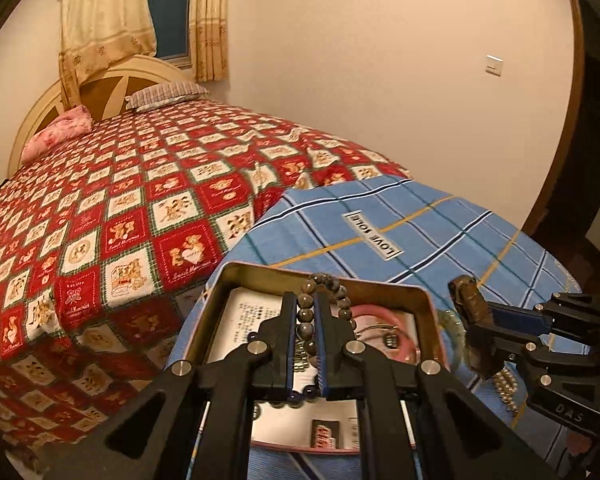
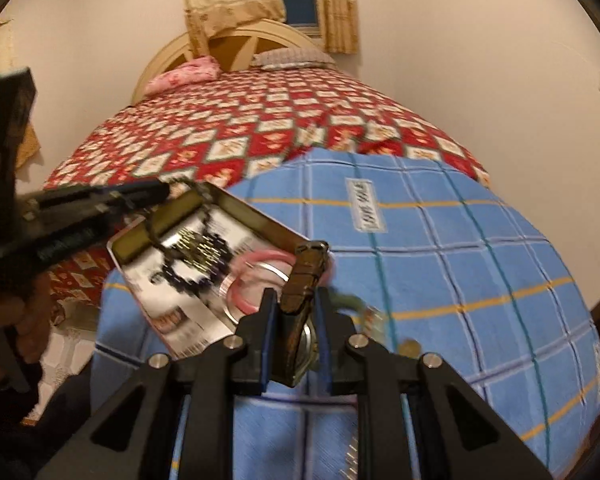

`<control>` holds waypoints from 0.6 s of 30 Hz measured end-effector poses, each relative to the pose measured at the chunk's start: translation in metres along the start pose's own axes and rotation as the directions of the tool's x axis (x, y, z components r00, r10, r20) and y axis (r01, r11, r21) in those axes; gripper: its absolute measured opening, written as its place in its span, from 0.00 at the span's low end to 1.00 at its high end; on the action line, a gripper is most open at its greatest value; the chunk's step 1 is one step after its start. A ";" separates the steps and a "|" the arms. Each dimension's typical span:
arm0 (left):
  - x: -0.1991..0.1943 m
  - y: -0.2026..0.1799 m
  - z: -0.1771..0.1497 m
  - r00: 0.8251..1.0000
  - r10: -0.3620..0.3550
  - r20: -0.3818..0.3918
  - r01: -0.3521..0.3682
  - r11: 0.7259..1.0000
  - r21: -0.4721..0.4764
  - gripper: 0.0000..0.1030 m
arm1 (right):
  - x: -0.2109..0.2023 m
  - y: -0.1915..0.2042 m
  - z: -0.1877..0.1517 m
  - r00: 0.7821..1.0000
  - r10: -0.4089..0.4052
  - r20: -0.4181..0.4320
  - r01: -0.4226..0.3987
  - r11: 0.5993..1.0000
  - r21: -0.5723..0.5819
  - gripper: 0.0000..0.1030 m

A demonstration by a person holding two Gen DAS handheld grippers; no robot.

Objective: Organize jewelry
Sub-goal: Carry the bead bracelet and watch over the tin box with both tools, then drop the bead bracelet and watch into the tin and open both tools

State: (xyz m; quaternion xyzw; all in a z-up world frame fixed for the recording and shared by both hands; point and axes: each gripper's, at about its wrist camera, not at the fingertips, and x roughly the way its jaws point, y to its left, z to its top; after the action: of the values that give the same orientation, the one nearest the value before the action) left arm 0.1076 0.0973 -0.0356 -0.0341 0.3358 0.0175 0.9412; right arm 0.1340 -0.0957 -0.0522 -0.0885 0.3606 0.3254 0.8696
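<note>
Home bedroom; quilted bed (image 1: 148,208); pillows (image 1: 166,95); curtained window (image 1: 168,12)

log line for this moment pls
left gripper shut on beads over tin | right gripper shut on watch

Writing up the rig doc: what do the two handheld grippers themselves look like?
Both match: the left gripper and right gripper are matte black linkage frames with silver round pivot pins and flat fingers faced with blue pads. White "DAS" lettering marks the right gripper's body. No cables or sleeves visible.
</note>
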 end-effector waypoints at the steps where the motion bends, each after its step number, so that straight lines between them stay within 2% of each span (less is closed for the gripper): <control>1: 0.003 0.002 -0.001 1.000 0.004 -0.006 -0.004 1.000 -0.003 0.07 | 0.003 0.004 0.003 1.000 0.013 0.003 -0.013 1.000 -0.004 0.20; 5: 0.013 0.008 -0.006 0.999 0.017 -0.030 -0.017 1.000 -0.007 0.07 | 0.019 0.020 0.011 0.998 0.061 0.004 -0.061 0.998 -0.025 0.20; 12: 0.024 0.015 -0.009 0.998 0.024 -0.052 -0.024 1.000 -0.008 0.07 | 0.046 0.035 0.005 0.998 0.060 -0.035 -0.062 0.996 -0.063 0.20; 18: 0.024 0.015 -0.014 0.998 0.003 -0.063 -0.004 1.000 -0.011 0.08 | 0.056 0.039 -0.002 0.995 0.070 -0.078 -0.076 0.994 -0.076 0.21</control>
State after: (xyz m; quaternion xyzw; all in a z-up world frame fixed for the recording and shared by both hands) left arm 0.1163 0.1118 -0.0623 -0.0391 0.3650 0.0200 0.9300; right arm 0.1377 -0.0381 -0.0884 -0.1219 0.3828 0.3674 0.8389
